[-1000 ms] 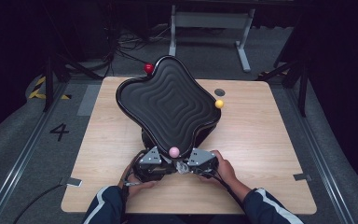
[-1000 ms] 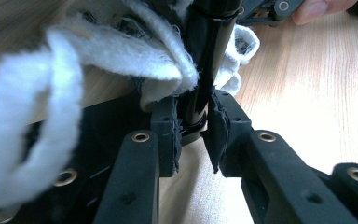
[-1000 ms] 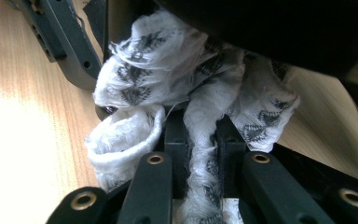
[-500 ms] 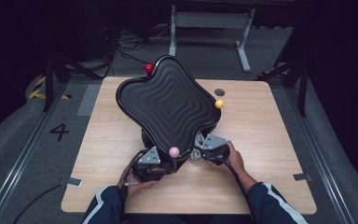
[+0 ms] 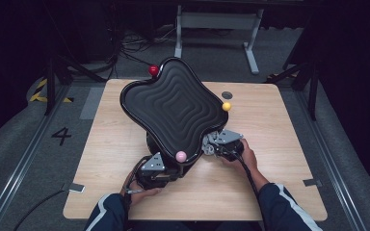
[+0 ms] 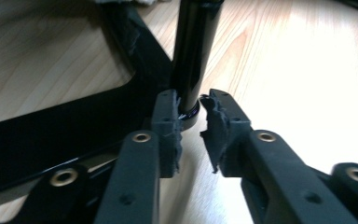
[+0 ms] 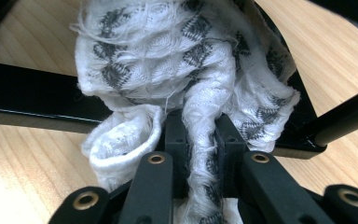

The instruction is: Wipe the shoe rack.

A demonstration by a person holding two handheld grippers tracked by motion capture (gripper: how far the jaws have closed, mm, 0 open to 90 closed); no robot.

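Right gripper view shows the right gripper [image 7: 200,140] clamped on a fold of white patterned cloth [image 7: 186,60], bunched against the black stand [image 7: 37,102] under the tray [image 5: 173,106]. Beside that stand's post [image 6: 193,51], the left gripper [image 6: 191,126] has just been opening; its jaws flank the post, the right pad clear.

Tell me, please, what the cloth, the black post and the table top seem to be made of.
Cloth: soft woven textile, probably cotton; frayed threads, white with a grey pattern.
Black post: glossy, likely painted metal or plastic; sharp reflections.
Table top: light wood or wood-look laminate; visible grain.
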